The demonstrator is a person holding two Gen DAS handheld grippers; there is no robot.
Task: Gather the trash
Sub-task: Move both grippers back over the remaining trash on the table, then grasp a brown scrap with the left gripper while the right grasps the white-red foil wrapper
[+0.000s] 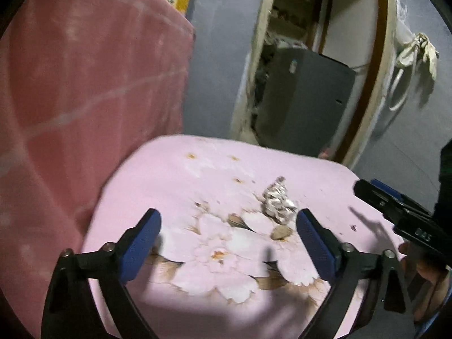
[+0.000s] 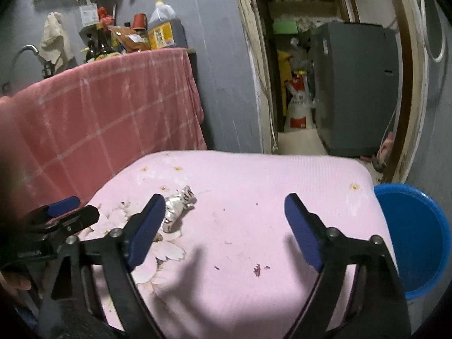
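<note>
The right tongs' finger [image 2: 148, 227] hides part of the crumpled wrapper [image 2: 178, 209].

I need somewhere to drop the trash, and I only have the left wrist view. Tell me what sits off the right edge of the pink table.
Observer: A blue bucket stands beside the pink table's right edge.
Operator: Report the right claw.
Observer: The right claw is open, holding nothing.
Operator: Say where the wrapper lies from it.
Observer: The crumpled foil wrapper lies just beyond its left finger.
</note>
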